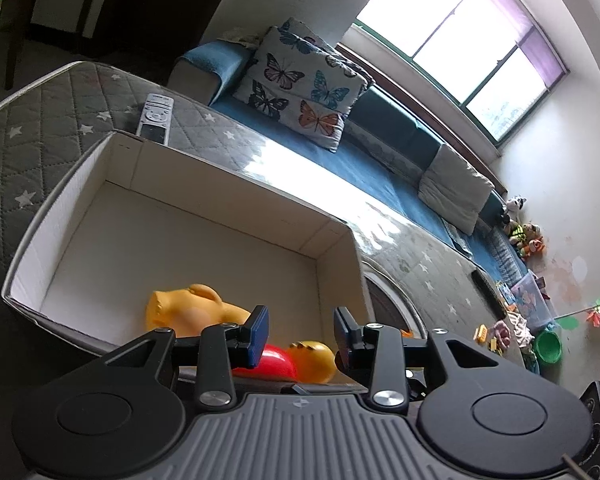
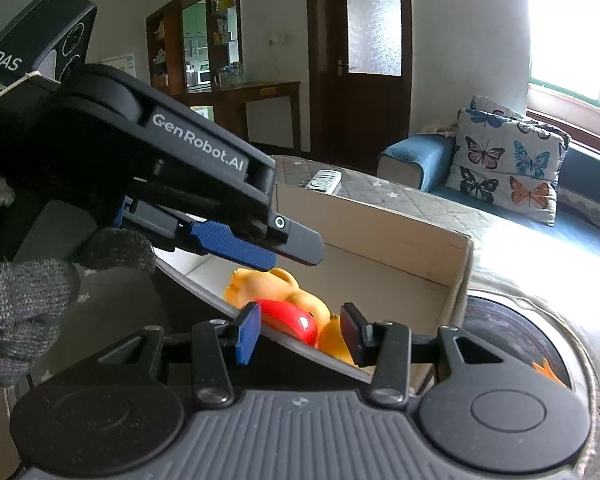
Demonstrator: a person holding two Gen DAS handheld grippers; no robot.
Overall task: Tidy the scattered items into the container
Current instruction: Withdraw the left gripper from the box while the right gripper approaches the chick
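A white cardboard box [image 1: 136,168] stands on a grey quilted table [image 1: 52,120]. A yellow bear toy with a red shirt [image 1: 196,312] lies inside the box at its near end; it also shows in the right wrist view [image 2: 296,312]. My left gripper [image 1: 302,334] is open and empty, just above the toy. My right gripper [image 2: 300,330] is open and empty, over the box's near rim [image 2: 204,292], facing the toy. The left gripper's body [image 2: 204,176] crosses the right wrist view above the box [image 2: 380,236].
A white remote [image 1: 156,118] lies on the table beyond the box, also in the right wrist view [image 2: 324,180]. A blue sofa [image 1: 340,152] with a butterfly cushion [image 1: 300,92] runs behind. Small toys [image 1: 500,332] lie at the table's far end. A round dark tray [image 2: 512,344] sits right of the box.
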